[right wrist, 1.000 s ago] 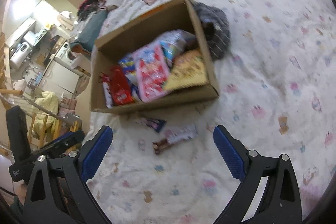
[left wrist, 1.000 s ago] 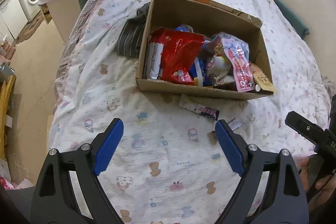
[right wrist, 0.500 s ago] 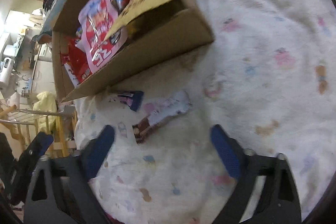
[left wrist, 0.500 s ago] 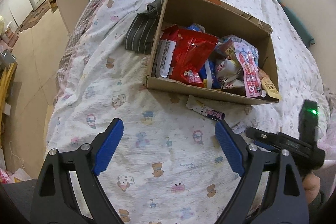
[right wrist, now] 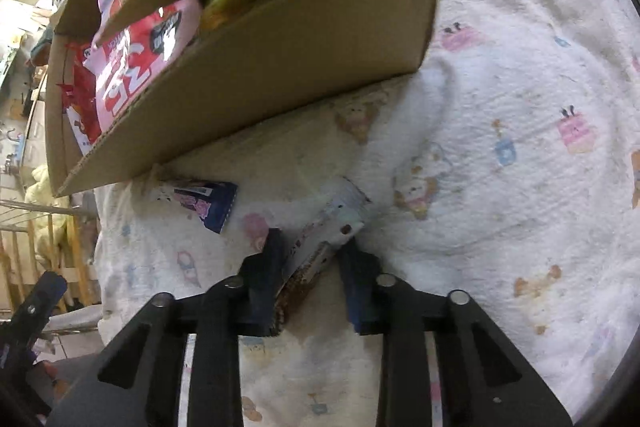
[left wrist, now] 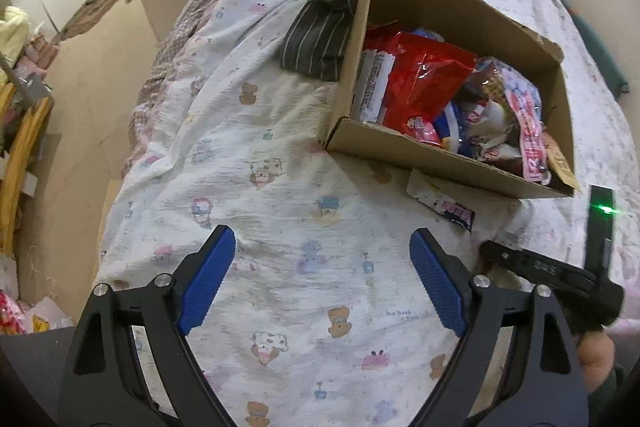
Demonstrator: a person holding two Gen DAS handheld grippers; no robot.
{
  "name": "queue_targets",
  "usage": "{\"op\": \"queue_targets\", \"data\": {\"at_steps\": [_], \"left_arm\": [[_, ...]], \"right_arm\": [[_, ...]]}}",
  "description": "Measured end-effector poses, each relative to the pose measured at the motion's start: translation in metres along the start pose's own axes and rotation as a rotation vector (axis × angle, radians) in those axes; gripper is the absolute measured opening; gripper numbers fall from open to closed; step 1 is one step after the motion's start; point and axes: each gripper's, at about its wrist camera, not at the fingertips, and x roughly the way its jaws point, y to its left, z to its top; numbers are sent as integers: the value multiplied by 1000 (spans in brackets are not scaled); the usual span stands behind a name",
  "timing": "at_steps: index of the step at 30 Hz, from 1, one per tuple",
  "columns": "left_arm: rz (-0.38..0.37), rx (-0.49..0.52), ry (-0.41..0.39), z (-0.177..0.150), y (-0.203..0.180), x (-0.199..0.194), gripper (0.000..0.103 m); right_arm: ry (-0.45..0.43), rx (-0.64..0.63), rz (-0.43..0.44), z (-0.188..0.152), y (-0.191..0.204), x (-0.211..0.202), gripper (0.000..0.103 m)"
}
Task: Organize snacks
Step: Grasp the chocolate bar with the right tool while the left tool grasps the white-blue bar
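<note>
Your right gripper [right wrist: 310,269] seems closed on the snack bar [right wrist: 332,227], bottom centre, just below the box [right wrist: 256,67]; your left gripper [left wrist: 322,277] waits open, empty.

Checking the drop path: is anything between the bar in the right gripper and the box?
Only the box's near wall, which the bar must be lifted over. The right gripper has closed on the bar just in front of it. The purple packet lies off to the side, clear of the path.
</note>
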Motion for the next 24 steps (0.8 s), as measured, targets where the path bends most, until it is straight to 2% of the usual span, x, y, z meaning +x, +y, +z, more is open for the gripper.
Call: {"op": "queue_targets", "data": {"at_steps": [4,7,10,16,20,22,24], "left_arm": [[-25,22,5,-1,-22,2,87],[-26,61,-23,-3,-40,0,87],[-31,49,-6,-4,-50,7,87],[-55,-159,7,-16,-65,39,87],[-42,-265,31,-23,-76,63,86],[-56,-323,8,-24,-80,67,86],[-42,-343,-51,-22,-87,65,86]], "right_arm": [[-5,-39,23,-3,3,-11,22],[-21,-65,53,-6,3,-25,20],[-48,-59,86,-11,-9,-45,20],[-103,-42,106,-19,-32,-77,20],[-134,-13,118,-20,-41,-87,20],[-138,1,127,-20,-47,-91,20],[-142,5,133,-20,-47,-91,20]]}}
